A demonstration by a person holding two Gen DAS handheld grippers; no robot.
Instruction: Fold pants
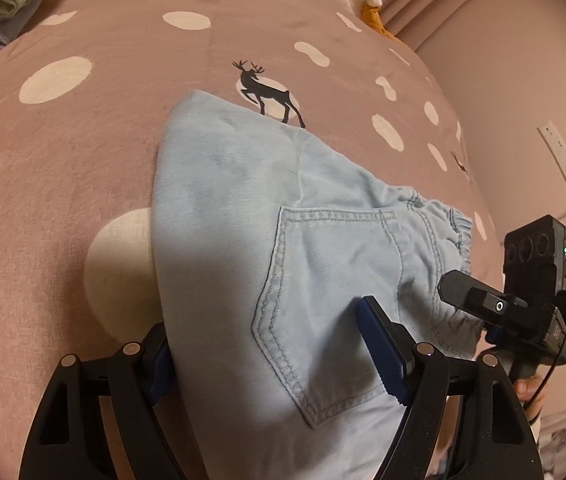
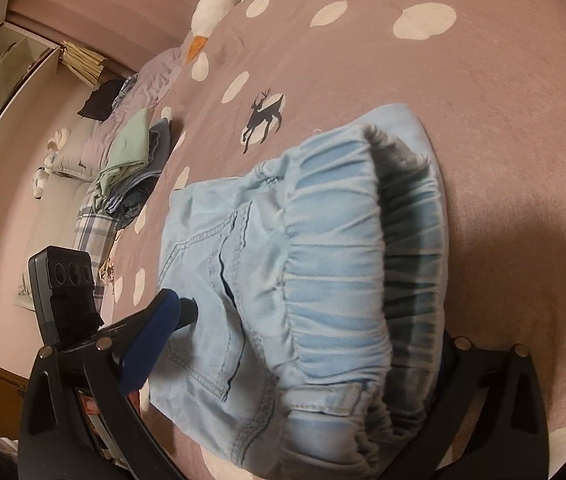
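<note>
Light blue denim pants [image 1: 267,216], already folded into a compact bundle, lie on a pink bedspread [image 1: 83,168] with white dots and a black deer print [image 1: 269,94]. In the left wrist view the bundle's long axis runs from the near bottom edge up and slightly left toward the deer; its far end is a smooth rounded fold just touching the deer patch. The gathered elastic waistband [image 1: 453,232] points right, toward the other tool. A back pocket [image 1: 323,304] faces up.

Left gripper [image 1: 283,354]: fingers spread wide, one on each side of the near end of the bundle. The left finger [image 1: 159,364] is half hidden behind the cloth edge; the right one [image 1: 383,352] sits on top of the fabric. Whether the pads actually press the cloth can't be told.

Right gripper [image 2: 303,344]: waistband [image 2: 335,264] fills the gap between its fingers (open mouth of the waist faces right, dark inside). Blue left finger [image 2: 151,344] lies against the pocket side; the right finger is buried behind the waistband, only its black arm showing, so grip or no grip can't be told.

Near end of the pants is cut off by both frames' lower edges. Right wrist view is slightly blurred. A stack of folded clothes [image 2: 135,168] sits well apart at the bed's far left.
</note>
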